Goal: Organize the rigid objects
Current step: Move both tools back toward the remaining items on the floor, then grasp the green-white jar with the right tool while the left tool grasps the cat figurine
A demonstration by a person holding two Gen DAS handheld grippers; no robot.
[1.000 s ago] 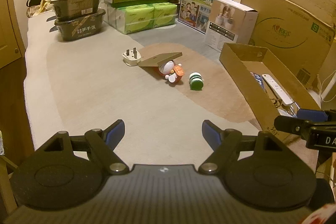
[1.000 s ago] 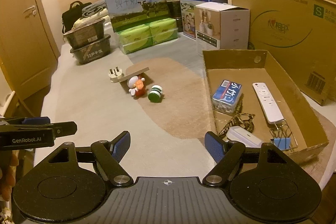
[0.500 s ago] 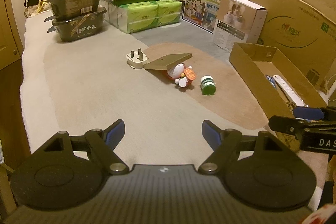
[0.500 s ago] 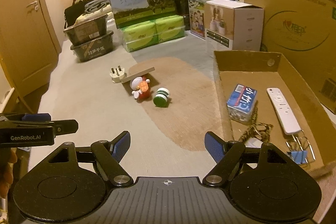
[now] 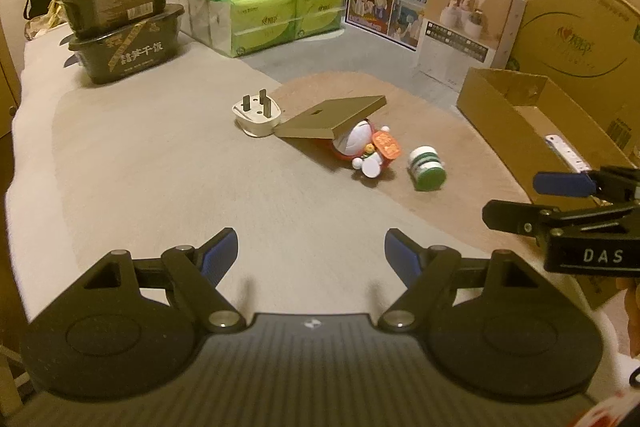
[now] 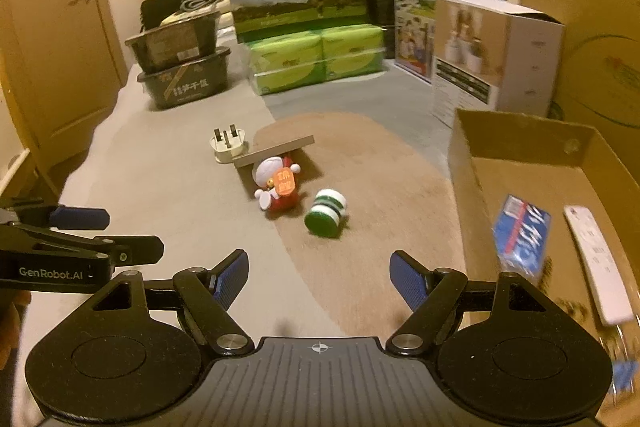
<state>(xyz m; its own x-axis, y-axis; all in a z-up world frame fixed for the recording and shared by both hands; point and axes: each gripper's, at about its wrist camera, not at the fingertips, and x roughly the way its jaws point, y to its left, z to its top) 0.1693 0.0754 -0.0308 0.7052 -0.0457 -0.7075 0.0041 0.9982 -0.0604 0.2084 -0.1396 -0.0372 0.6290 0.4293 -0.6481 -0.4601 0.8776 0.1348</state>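
The toy figure is partly hidden under the brown card. In the right wrist view the blue packet and white remote in the cardboard box are motion-blurred; the box's right side is cut off. Clips at the lower right are unreadable.

Ahead of my jaws lie a white plug, a tan card, a red-and-white toy with an orange tag, and a green-and-white striped jar. Right of them, the brown box holds a blue-and-white pack and white remote. My pads are blue.
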